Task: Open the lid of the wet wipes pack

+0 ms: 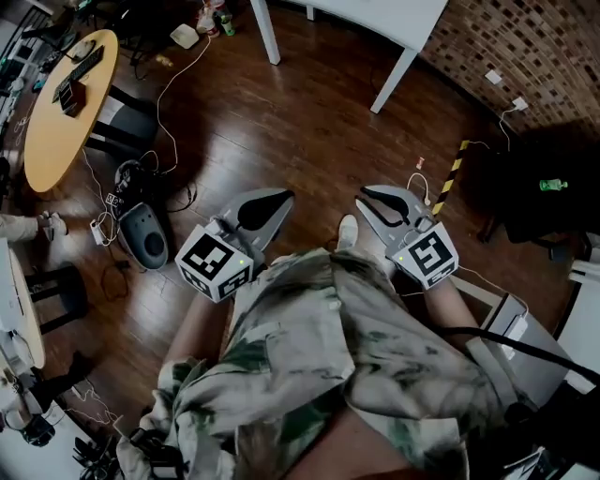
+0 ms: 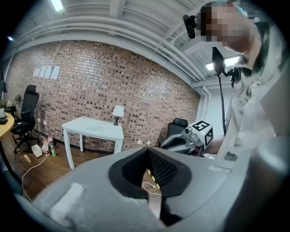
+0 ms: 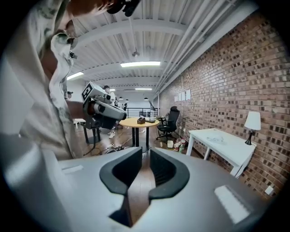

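No wet wipes pack shows in any view. I hold both grippers at waist height over the dark wooden floor, in front of a patterned shirt [image 1: 319, 356]. In the head view my left gripper [image 1: 284, 196] points up and to the right. Its jaws meet at the tips in the left gripper view [image 2: 147, 148], and nothing is between them. My right gripper [image 1: 362, 199] points up and to the left. In the right gripper view [image 3: 145, 152] a narrow gap separates its jaws, with only floor showing through. Each gripper view also catches the other gripper off to one side.
A white table [image 1: 375, 14] stands ahead by the brick wall, with a lamp [image 2: 118, 111] on it. A round wooden table [image 1: 66, 103] is at the far left. Cables and a grey device [image 1: 145, 234] lie on the floor at the left. A black chair [image 1: 534, 192] is at the right.
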Available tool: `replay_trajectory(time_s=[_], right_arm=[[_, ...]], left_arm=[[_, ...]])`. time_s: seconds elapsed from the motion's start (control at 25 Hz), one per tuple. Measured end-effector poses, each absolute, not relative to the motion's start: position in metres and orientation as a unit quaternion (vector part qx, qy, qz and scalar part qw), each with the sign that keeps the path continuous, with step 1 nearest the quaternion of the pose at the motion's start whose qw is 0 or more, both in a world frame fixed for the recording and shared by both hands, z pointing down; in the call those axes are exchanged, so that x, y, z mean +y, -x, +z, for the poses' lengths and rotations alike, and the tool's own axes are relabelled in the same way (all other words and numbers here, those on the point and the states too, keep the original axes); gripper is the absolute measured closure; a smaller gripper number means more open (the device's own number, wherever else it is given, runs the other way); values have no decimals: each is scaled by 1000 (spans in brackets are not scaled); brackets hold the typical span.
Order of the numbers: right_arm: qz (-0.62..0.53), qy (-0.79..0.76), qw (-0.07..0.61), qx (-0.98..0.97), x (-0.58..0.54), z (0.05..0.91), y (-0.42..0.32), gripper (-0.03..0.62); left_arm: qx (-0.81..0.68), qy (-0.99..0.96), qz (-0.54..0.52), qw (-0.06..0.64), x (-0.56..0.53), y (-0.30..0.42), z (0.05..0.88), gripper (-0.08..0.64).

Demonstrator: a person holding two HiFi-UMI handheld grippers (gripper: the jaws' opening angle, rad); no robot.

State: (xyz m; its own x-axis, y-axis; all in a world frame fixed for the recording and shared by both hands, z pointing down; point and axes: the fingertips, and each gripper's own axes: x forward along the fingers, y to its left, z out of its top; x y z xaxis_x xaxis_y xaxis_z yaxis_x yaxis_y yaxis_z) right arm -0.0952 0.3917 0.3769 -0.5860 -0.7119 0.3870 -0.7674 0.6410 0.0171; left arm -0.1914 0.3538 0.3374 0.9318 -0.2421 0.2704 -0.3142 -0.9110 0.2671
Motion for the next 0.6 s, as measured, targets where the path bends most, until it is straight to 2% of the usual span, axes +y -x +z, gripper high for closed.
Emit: replay_trajectory(time_s=[0.28, 0.6], right_arm=[[79, -426, 192, -881, 434, 372, 190, 534], [80, -451, 200, -866, 491, 361, 211, 534]], left_arm=[[-108, -976, 110, 153, 400, 283, 343, 557], [-67, -982, 105, 145, 442, 294, 350, 557]])
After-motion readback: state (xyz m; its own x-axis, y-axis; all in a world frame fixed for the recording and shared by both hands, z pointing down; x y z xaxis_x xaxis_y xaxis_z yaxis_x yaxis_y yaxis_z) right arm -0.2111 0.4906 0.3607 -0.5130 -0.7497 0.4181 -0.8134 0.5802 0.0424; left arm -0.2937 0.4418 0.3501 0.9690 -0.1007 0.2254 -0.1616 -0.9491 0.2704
